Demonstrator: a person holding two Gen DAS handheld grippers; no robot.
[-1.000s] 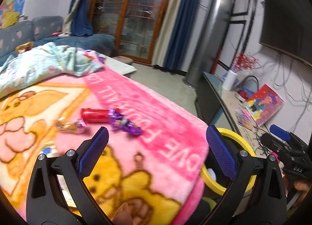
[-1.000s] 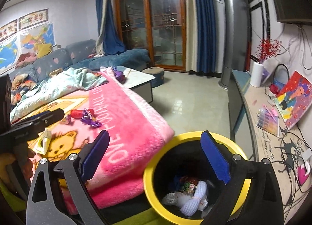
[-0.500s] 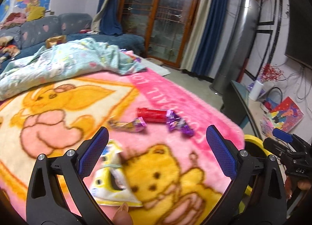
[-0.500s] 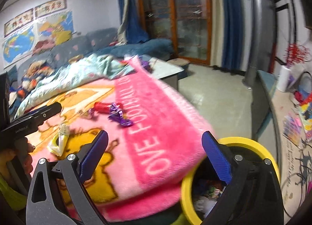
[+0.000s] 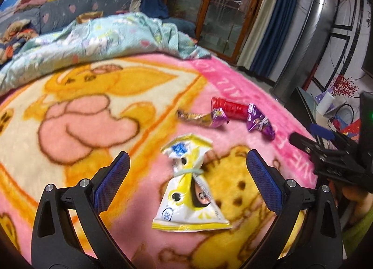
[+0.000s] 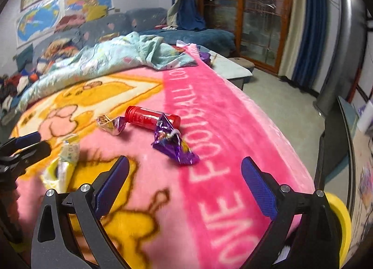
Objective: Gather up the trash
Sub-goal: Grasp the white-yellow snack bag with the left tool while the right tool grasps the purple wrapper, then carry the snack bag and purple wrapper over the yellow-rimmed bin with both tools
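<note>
Left wrist target: crumpled yellow-and-white plastic snack bag [image 5: 190, 187], between the fingers.
Left gripper [image 5: 187, 177]: spread wide, empty.
Right gripper [image 6: 185, 181]: spread wide, empty.
Tip: pinch the banded waist.

Counted on one pink blanket [image 5: 77, 115]: one red tube [image 5: 229, 108], one purple wrapper [image 5: 260, 124], one gold-and-purple wrapper [image 5: 202, 118], one yellow-and-white packet [image 5: 186, 189]; beside it, one yellow-rimmed bin [image 6: 341, 220]; above it, two wide-spread grippers [image 5: 186, 184] [image 6: 184, 184]

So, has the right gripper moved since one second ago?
Yes. The right gripper was above the yellow bin; it has swung left over the pink blanket, toward the purple wrapper. The bin now shows only at the right edge.
</note>
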